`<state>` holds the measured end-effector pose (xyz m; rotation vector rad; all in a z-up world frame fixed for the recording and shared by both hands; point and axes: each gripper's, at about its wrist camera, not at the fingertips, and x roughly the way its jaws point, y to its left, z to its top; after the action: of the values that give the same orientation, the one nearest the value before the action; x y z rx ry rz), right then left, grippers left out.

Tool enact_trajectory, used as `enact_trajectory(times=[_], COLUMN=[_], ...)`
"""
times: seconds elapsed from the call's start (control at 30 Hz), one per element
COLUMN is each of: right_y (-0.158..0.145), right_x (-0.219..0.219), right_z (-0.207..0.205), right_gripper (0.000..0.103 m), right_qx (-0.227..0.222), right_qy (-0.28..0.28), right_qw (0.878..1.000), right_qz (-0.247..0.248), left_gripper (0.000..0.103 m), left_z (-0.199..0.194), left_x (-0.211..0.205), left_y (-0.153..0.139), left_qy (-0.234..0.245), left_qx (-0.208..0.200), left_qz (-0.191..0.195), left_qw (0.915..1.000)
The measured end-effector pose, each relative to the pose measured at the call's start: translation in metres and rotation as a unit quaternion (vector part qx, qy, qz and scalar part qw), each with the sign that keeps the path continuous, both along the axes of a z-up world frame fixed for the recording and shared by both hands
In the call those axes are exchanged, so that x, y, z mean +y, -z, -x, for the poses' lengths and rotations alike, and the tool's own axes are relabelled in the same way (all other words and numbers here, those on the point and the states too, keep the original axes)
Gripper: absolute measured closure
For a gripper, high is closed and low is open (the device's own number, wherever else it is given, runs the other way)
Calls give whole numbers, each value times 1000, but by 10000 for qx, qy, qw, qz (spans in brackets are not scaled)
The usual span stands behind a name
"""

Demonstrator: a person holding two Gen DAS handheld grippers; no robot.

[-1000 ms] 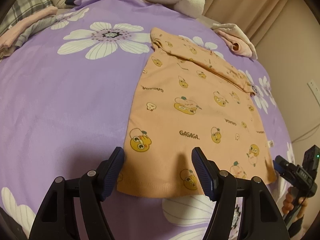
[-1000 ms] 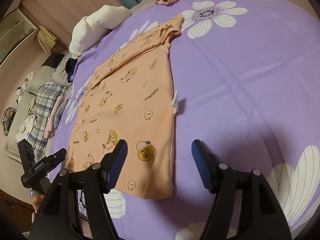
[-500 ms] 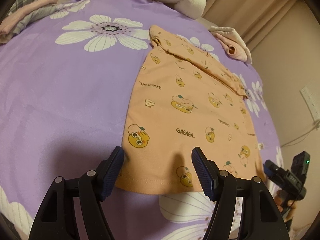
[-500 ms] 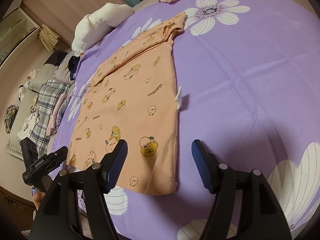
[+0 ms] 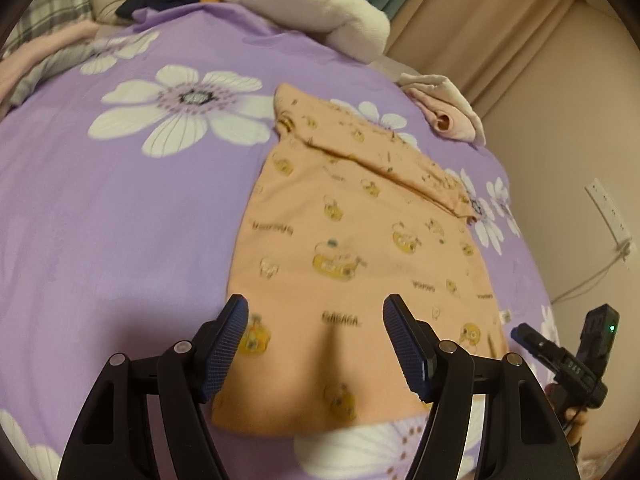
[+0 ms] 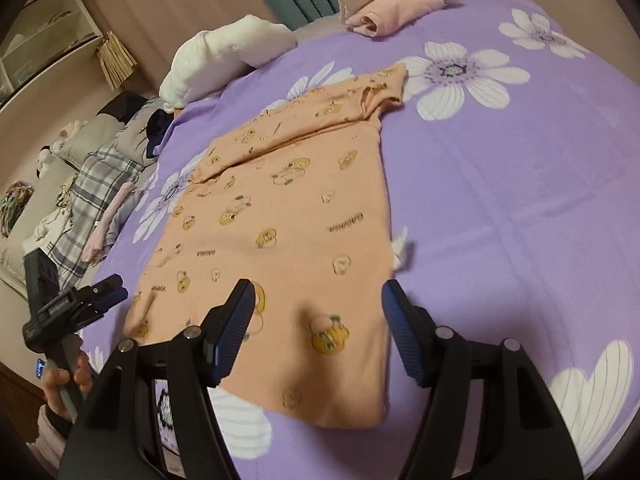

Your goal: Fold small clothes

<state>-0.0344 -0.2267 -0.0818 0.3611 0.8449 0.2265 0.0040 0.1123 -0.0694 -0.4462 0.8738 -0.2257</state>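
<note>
Two black two-finger grippers with blue ribbed pads hover above the near hem of one peach short-sleeved children's shirt printed with yellow cartoon figures (image 5: 360,248), which serves as the reference landmark. The left gripper (image 5: 316,344) stands with its jaws well apart over the hem's left portion; nothing is clamped between the pads, and contact with the fabric cannot be confirmed. The right gripper (image 6: 316,328) likewise stands with jaws apart over the hem's right portion, near the side seam, holding nothing. The shirt lies flat and spread on a purple bedspread with large white flower prints (image 5: 120,220), with its upper part folded over in a band across the far end. A small white tag (image 6: 400,248) projects from the shirt's right side seam. Beyond the shirt's far right corner rests a rolled pink and cream garment (image 6: 384,12). Beyond the far edge lies a white fluffy blanket (image 5: 304,4). Far left of the shirt lies a grey plaid cloth (image 6: 96,184). Behind the bed hang beige curtains (image 5: 500,28).
</note>
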Motion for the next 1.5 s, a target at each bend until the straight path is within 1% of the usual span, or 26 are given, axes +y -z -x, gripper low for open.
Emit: enact_trajectory(times=[0.07,0.13,0.23,0.27,0.33,0.37,0.5,0.57,0.67,0.73,0.8,0.83,0.9,1.07,1.23,1.33,1.5], right_y=[4,10,18,19,22,23,17,16,19,22,26,27,29,31,33,32,33], right_x=[-5,-14,-26,-27,-33,-36,-43,-49,-57,-58,-55,-53,-51,-48,-39,-28,-16], right_z=[-8,-15,-19,-19,-20,-22,-24,-25,-28,-28,-28,-28,-28,-18,-4,2,4], right_gripper=[36,36,36,38,38,38,38,38,37,35,34,32,32,32,33,33,32], right_qx=[94,229,353,366,384,389,319,296,416,473,562,569,576,664,688,713,760], right_qy=[244,391,610,652,678,699,859,946,980,876,612,503,291,73,-181,-372,-557], right_qw=[9996,9990,9975,9972,9969,9966,9957,9948,9934,9932,9923,9918,9897,9830,9808,9817,9794], right_qz=[76,-58,45,33,-104,-181,-152,-232,-431,-608,-914,-1029,-1278,-1712,-1815,-1724,-1784], left_gripper=[34,34,34,34,34,34,34,34,34,34,34,34,34,34,34,34,34], left_z=[-10,-21,-33,-39,-45,-47,-46,-46,-43,-43,-43,-43,-40,-27,-10,-2,6], left_x=[4,15,26,29,32,33,34,36,37,37,36,35,35,39,36,33,26], left_y=[2,8,17,21,28,30,32,34,35,36,37,37,38,39,38,38,39], left_qy=[-87,-177,-269,-272,-264,-247,-93,37,149,230,369,476,615,840,966,987,1012], left_qx=[-43,61,213,282,390,413,367,391,402,427,456,476,483,524,519,515,524], left_qz=[-19,100,238,326,484,573,828,1026,1199,1327,1401,1441,1541,1818,1913,1965,2177], left_qw=[10000,9998,9991,9987,9977,9972,9958,9940,9919,9900,9884,9873,9850,9783,9754,9742,9694])
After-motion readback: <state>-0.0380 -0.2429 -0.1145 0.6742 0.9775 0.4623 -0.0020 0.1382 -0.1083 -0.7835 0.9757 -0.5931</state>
